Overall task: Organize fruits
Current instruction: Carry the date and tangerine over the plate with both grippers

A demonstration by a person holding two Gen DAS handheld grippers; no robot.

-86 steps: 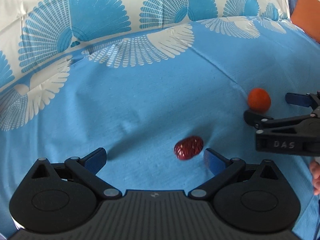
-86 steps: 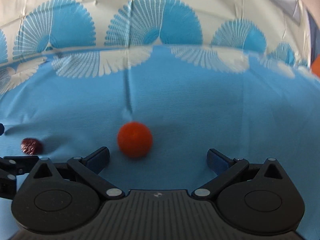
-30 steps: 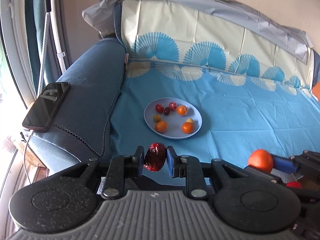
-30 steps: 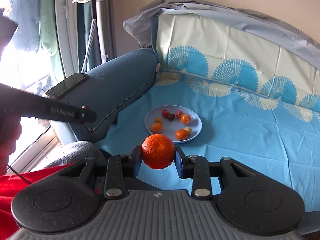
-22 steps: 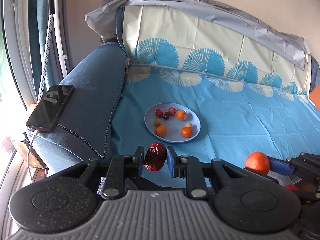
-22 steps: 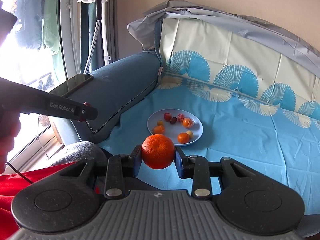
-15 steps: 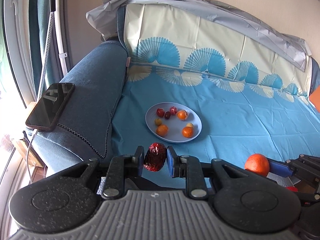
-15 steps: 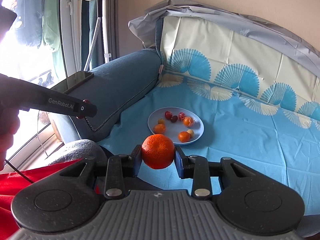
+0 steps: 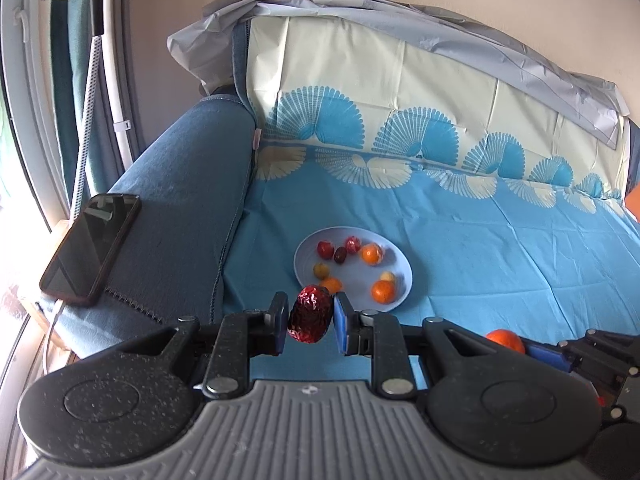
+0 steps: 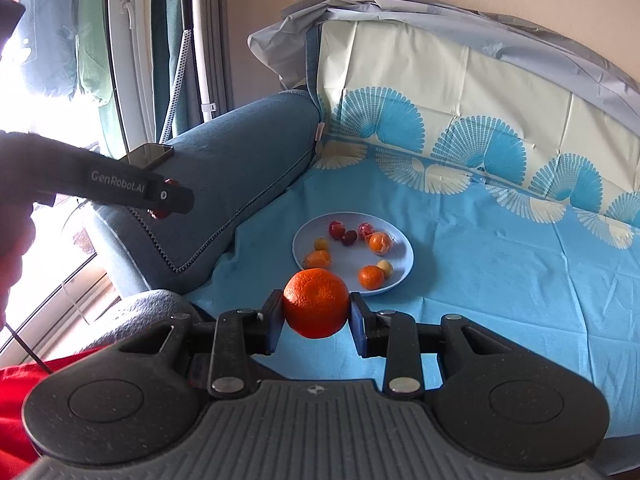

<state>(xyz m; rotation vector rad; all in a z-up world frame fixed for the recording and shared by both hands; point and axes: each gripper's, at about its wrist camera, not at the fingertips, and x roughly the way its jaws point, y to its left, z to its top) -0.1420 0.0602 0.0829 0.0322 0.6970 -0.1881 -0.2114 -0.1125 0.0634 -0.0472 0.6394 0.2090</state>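
My left gripper (image 9: 310, 322) is shut on a wrinkled dark red fruit (image 9: 310, 314), held above the blue sheet in front of the plate. My right gripper (image 10: 316, 316) is shut on an orange (image 10: 316, 308); the same orange (image 9: 505, 340) shows at the lower right of the left wrist view. A pale blue plate (image 9: 396, 290) (image 10: 396, 282) lies on the sheet beyond both grippers, holding several small fruits, orange, red and yellow. In the right wrist view the left gripper (image 10: 166, 204) reaches in from the left, level with the sofa arm.
A dark blue sofa arm (image 9: 180, 216) rises left of the plate, with a black phone (image 9: 90, 248) lying on it. A patterned cover drapes the backrest (image 9: 400, 92). A white stand (image 10: 200, 60) and a window are at the far left. A hand (image 10: 12, 248) holds the left gripper.
Both grippers have moved closer to the plate, which now looks larger in both views. Each still grips its fruit.
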